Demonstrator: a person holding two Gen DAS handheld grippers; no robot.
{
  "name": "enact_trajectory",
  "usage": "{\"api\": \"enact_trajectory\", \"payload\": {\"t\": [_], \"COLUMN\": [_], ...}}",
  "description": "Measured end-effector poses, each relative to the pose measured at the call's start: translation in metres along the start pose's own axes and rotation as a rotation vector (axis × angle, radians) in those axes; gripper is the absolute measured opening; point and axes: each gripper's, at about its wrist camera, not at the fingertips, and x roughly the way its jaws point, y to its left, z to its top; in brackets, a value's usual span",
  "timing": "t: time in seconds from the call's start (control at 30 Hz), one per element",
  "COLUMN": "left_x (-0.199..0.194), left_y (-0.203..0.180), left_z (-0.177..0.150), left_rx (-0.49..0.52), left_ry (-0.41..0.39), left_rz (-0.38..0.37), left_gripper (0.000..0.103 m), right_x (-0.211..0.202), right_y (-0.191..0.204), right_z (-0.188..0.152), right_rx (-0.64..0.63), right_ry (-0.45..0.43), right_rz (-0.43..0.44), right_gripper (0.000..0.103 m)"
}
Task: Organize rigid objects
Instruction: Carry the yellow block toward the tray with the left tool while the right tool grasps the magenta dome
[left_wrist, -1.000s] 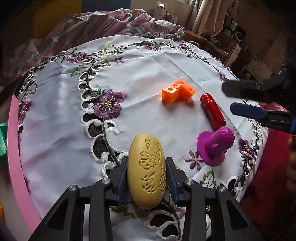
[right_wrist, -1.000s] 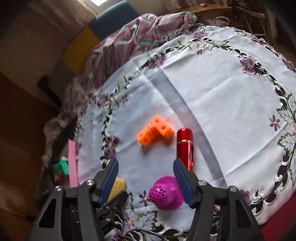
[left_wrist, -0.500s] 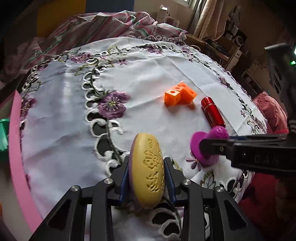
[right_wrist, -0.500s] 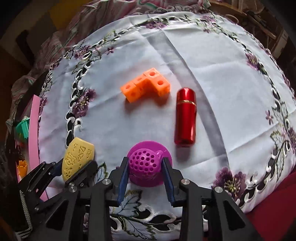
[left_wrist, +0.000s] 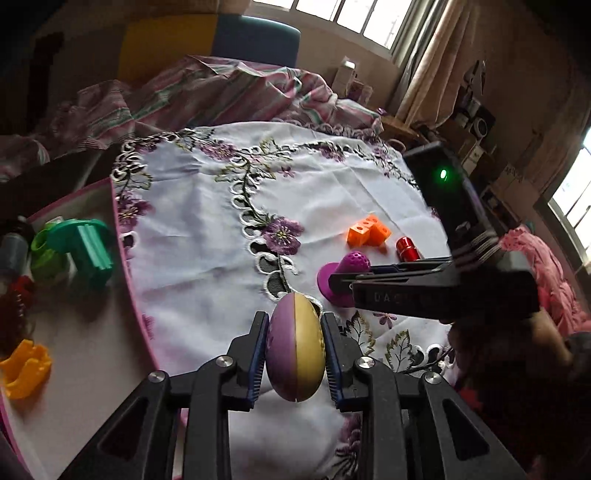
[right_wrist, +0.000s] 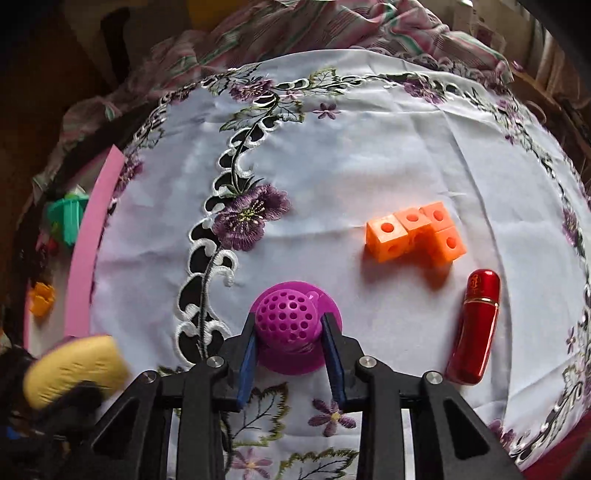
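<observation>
Embroidered white cloth surface (right_wrist: 369, 155): smooth rigid yellow-purple egg (left_wrist: 295, 356) pinched midway by left fingers (left_wrist: 258, 354); light perforated magenta plastic knob (right_wrist: 290, 321) clamped by right fingers (right_wrist: 332, 354).

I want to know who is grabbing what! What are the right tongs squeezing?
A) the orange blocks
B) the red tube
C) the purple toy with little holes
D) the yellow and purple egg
C: in the right wrist view the right tongs press both sides of the purple toy with little holes, while the red tube and orange blocks lie untouched on the cloth, and the egg sits in the left tongs.
</observation>
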Motion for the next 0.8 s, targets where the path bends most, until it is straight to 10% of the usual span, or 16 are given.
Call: {"api": "enact_trajectory", "payload": {"t": [0.5, 0.8], "left_x": [-0.068, -0.093], "left_y": [0.069, 0.129], "left_z": [-0.027, -0.061], "left_rx": [-0.184, -0.288], "left_ry": [-0.099, -0.128], "left_rz": [0.056, 0.227], "left_gripper": [0.029, 0.029], "right_x": [0.002, 0.002], "right_y": [0.003, 0.007], "right_z": [0.001, 0.000], "right_rx": [-0.038, -0.061], "right_ry": [-0.025, -0.029], "right_rz": [-0.042, -0.062], "right_gripper": [0.032, 0.032]}}
